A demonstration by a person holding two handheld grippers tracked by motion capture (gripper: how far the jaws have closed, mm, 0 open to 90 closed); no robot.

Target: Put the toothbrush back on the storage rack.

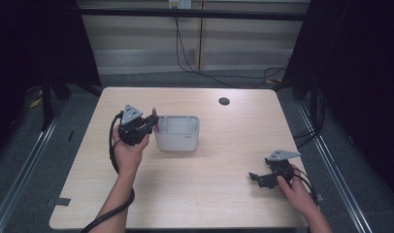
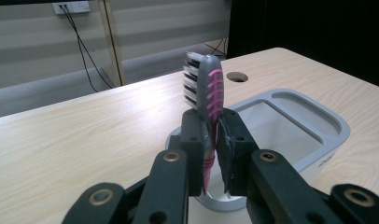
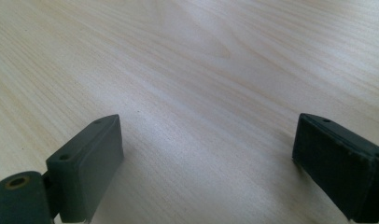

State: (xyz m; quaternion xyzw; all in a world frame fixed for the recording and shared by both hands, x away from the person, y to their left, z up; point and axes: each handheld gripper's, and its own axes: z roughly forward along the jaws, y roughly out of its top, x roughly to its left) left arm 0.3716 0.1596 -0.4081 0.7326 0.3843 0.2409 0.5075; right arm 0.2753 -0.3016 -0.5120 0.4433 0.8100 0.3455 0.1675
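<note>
Much bare table [image 1: 224, 184] lies open between the grey caddy [image 1: 177, 132] and the right gripper [image 3: 206, 158], which rests near the table's right edge with jaws wide apart and nothing between them. Clamped upright in the left gripper [image 2: 211, 149], just over the caddy's left end, stands a grey toothbrush [image 2: 211, 88] with pink ribs and black-and-white bristles (the caddy's small print is too blurred to read).

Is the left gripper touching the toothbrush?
Touching. The left gripper view shows the left gripper with both fingers clamped on the toothbrush handle.
</note>
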